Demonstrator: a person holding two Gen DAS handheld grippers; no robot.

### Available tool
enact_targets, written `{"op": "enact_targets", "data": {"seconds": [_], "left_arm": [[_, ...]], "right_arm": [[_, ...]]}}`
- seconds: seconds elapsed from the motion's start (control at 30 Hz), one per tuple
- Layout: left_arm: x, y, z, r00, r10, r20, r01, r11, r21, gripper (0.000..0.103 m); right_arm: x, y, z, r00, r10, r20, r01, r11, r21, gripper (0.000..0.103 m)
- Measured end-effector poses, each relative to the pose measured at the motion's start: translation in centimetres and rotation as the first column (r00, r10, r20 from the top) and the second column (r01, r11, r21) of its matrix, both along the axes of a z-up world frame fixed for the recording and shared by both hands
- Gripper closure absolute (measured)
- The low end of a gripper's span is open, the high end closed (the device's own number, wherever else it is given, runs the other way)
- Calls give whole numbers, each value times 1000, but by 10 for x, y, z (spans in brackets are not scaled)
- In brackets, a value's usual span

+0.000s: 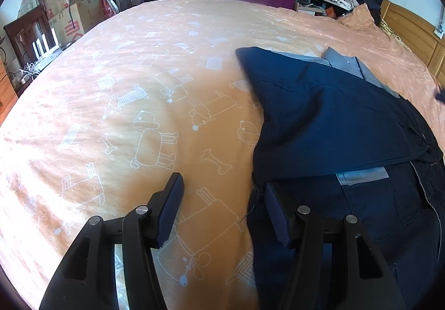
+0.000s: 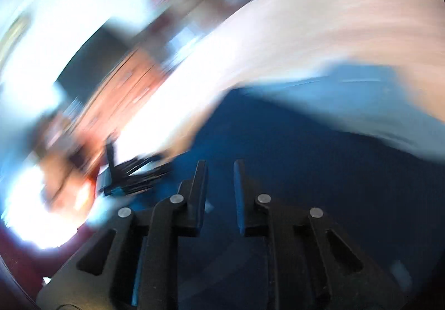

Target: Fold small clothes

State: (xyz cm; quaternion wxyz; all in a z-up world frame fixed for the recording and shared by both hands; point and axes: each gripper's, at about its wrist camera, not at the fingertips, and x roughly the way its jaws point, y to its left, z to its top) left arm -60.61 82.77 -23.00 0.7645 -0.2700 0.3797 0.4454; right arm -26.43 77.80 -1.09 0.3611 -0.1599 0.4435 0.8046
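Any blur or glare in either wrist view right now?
Left wrist view: sharp, fisheye bends the bed; dark blue garment clear, left gripper open. Right wrist view: heavy motion smear, blown-out whites at left; only the right gripper is crisp.

Left wrist low over bed [image 1: 139,65], facing headboard; right wrist blurred, close above shared jeans [image 1: 319,120].

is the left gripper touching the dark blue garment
Cannot tell. In the left wrist view the open left gripper has its right finger overlapping the dark blue garment edge, but neither contact nor a gap shows plainly.
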Motion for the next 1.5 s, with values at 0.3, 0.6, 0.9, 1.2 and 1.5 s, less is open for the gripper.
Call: {"op": "enact_targets", "data": {"seconds": [0.3,0.6,0.9,1.2,1.5], "left_arm": [[-4,2,-4,1000,0,27,1,1000,-28,39],[-9,4,-6,999,6,51,-4,999,-41,39],[-36,8,11,987,86,139,-81,996,-40,21],[-89,-26,48,953,210,221,-198,977,-72,28],[-153,-105,52,934,187,304,-122,968,-220,28]], "right_arm": [[-163,149,-107,870,482,-106,-488,805,-337,103],[-120,228,-111,986,164,-13,-162,959,-234,103],[-91,92,-67,993,117,-25,-119,987,-104,69],[-124,99,-76,978,122,-171,-145,981,-132,76],[-197,135,-93,962,198,-186,-238,945,-226,76]]}}
